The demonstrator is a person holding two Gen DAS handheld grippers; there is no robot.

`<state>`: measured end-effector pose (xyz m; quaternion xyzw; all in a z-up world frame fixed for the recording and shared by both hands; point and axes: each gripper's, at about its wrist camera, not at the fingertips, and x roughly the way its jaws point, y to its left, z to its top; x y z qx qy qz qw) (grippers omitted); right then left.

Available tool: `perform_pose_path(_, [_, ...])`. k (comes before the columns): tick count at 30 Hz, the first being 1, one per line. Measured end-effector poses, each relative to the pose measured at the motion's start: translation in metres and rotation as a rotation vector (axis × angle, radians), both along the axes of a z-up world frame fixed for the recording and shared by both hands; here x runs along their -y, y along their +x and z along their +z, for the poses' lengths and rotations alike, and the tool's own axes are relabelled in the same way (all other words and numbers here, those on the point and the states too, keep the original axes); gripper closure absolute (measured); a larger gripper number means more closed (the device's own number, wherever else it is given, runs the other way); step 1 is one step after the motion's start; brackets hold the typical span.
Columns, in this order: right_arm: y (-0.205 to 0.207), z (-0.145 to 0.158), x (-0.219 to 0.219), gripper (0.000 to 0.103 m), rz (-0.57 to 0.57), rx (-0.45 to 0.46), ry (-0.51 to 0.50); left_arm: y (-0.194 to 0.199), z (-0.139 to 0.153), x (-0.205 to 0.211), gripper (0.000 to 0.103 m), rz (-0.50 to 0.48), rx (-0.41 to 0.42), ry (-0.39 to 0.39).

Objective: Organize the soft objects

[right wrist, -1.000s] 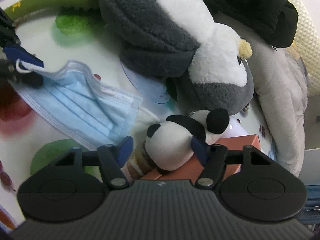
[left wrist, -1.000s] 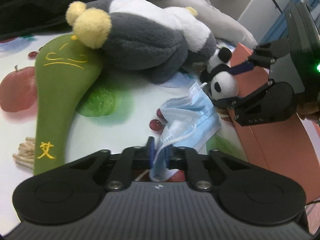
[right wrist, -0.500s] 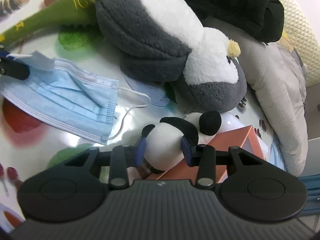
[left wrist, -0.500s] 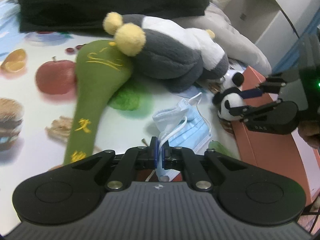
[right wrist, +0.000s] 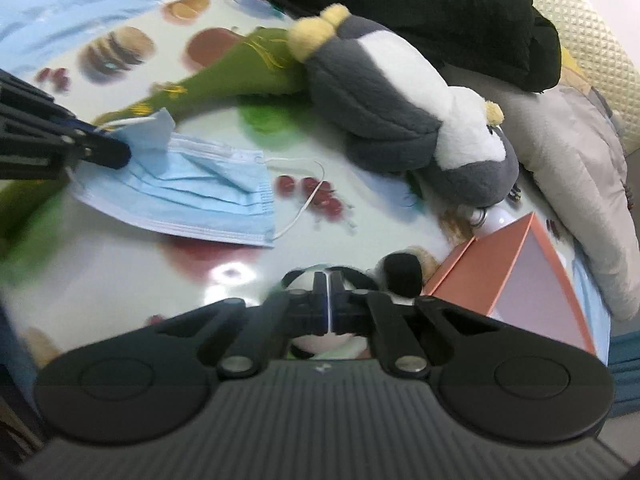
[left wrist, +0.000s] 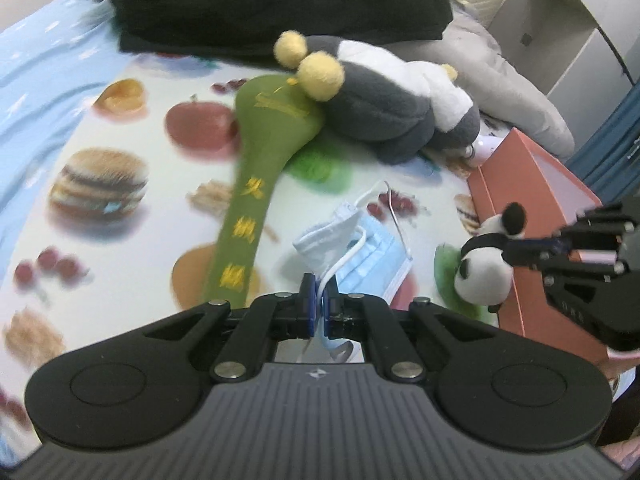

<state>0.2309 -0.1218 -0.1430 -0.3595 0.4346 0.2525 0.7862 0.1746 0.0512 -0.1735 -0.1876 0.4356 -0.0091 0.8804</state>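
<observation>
My left gripper point(left wrist: 318, 306) is shut on the edge of a blue face mask point(left wrist: 372, 256), which hangs lifted over the printed cloth; the mask also shows in the right wrist view point(right wrist: 188, 192). My right gripper point(right wrist: 329, 306) is shut on a small panda plush point(right wrist: 402, 276), held in the air beside the orange box point(left wrist: 532, 208); the panda shows in the left wrist view point(left wrist: 486, 268). A large grey and white plush point(left wrist: 392, 104) and a long green plush point(left wrist: 260, 168) lie further back.
The cloth point(left wrist: 120, 208) has printed food pictures. Black clothing point(left wrist: 260, 4) and a grey pillow point(left wrist: 512, 88) lie at the back. The orange box point(right wrist: 520, 264) sits at the right. A white cabinet point(left wrist: 560, 28) stands behind.
Both grippers have pulled back and up. The left lifted the mask off the cloth. The right closed on the panda and carried it away from the box corner.
</observation>
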Motion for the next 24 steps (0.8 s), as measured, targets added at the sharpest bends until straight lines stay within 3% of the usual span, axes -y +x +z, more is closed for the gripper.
perform_pose_path(6, [-0.043,0.007,0.008,0.098,-0.154,0.002,0.158,-0.037,-0.007,0.003,0.098,0.002,-0.072,-0.062])
perform_pose_path(9, [-0.054,0.007,0.011,0.097,-0.277,0.046,0.241,-0.049,-0.01,0.01,0.094,-0.048,-0.099,-0.049])
perform_pose_path(11, [-0.057,0.006,0.011,0.095,-0.344,0.076,0.275,-0.054,-0.012,0.012,0.074,-0.092,-0.113,-0.065])
perform_pose_path(12, [-0.057,0.006,0.011,0.091,-0.367,0.089,0.285,-0.056,-0.012,0.012,0.05,-0.105,-0.115,-0.062])
perform_pose_path(13, [-0.056,0.005,0.011,0.086,-0.387,0.1,0.292,-0.059,-0.009,0.013,0.041,-0.119,-0.103,-0.046])
perform_pose_path(14, [-0.055,0.004,0.01,0.072,-0.402,0.111,0.297,-0.061,-0.006,0.012,0.041,-0.133,-0.082,-0.027])
perform_pose_path(15, [-0.053,0.003,0.009,0.062,-0.406,0.12,0.297,-0.062,-0.003,0.011,0.041,-0.145,-0.065,-0.012])
perform_pose_path(19, [-0.049,-0.008,-0.003,0.061,-0.396,0.157,0.233,-0.057,0.005,-0.001,0.033,-0.163,-0.022,-0.035])
perform_pose_path(24, [-0.032,-0.036,-0.01,0.061,-0.416,0.166,0.1,-0.038,0.01,-0.012,0.033,-0.17,0.015,-0.048])
